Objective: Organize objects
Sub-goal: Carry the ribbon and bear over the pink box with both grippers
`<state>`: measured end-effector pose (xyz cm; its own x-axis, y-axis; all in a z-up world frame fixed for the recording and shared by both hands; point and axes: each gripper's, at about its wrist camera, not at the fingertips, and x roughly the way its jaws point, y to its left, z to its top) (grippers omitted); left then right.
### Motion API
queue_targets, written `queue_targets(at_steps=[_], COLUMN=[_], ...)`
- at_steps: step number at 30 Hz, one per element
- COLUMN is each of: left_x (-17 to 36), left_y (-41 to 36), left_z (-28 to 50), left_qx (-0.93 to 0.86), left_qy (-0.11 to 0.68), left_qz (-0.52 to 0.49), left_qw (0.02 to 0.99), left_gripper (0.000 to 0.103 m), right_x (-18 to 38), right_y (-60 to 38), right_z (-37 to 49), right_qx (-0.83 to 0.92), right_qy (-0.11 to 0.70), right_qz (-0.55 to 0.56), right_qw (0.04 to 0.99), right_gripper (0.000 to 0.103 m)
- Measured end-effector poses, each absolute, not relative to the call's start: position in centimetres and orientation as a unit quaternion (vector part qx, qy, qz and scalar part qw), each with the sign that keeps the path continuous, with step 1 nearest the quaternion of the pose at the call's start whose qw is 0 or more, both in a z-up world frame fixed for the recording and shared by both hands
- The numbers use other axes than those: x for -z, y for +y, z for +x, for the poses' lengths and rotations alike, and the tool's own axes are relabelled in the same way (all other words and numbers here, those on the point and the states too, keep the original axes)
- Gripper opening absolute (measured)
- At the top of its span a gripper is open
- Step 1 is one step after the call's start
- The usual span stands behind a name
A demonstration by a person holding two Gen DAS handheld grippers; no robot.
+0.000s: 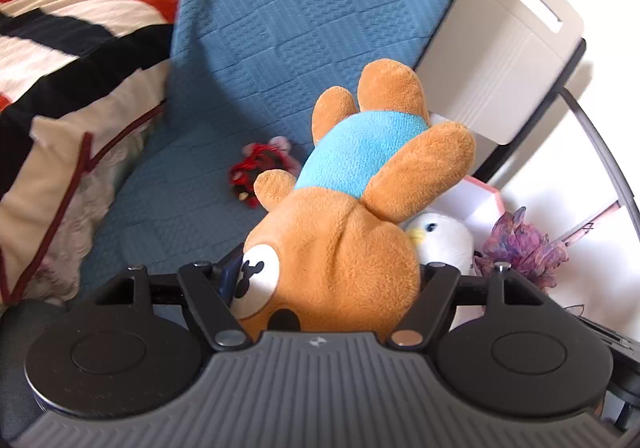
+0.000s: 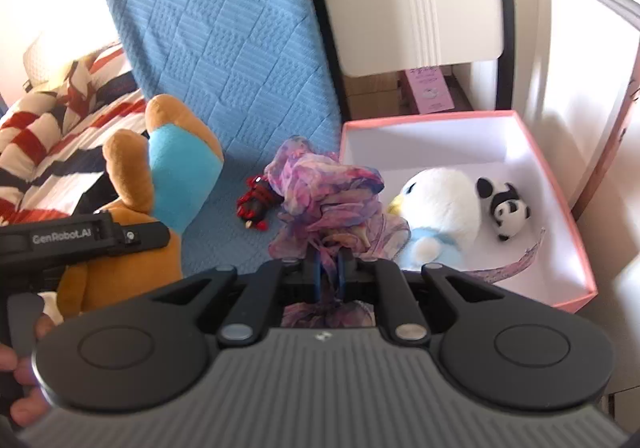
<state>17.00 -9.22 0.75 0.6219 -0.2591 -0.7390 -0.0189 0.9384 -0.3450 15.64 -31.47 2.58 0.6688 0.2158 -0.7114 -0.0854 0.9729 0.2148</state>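
Observation:
My left gripper [image 1: 326, 272] is shut on the head of a brown plush bear [image 1: 340, 248] in a blue shirt, held upside down with its legs up; the same brown plush bear [image 2: 160, 184] shows at the left of the right wrist view. My right gripper [image 2: 330, 268] is shut on a bunched purple-pink scarf [image 2: 324, 200], lifted off the blue cover; that purple-pink scarf [image 1: 520, 244] also shows at the right of the left wrist view. A pink-rimmed white box [image 2: 560, 184] holds a white bird plush [image 2: 440, 212] and a small panda plush [image 2: 504, 208]. A red and black small toy [image 2: 256, 204] lies on the cover.
A blue quilted cover [image 1: 300, 28] spreads over the bed, with a red, white and black striped blanket [image 1: 72, 16] at left. A white chair back [image 2: 404, 0] stands behind the box. A person's hand [image 2: 20, 388] holds the left gripper's handle.

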Motion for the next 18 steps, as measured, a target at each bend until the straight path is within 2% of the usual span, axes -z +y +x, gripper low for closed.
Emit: queue_targets(at_steps=[10, 18], left_x=[-2.6, -2.2], left_y=[-16.2, -22.3], left_z=[19.9, 21.9], left_qx=[0.110, 0.146], left_qy=[0.420, 0.425], left_qz=[-0.145, -0.134], left_qw=[0.889, 0.883], left_gripper=[0.076, 0.076], right_x=[-4.3, -3.2], right_y=[-37.4, -42.4], right_z=[17.1, 17.7], right_qx=[-0.055, -0.014], right_qy=[0.376, 0.378], right_qz=[0.092, 0.103], right_qw=[0.920, 0.920], right_gripper=[0.012, 0.012])
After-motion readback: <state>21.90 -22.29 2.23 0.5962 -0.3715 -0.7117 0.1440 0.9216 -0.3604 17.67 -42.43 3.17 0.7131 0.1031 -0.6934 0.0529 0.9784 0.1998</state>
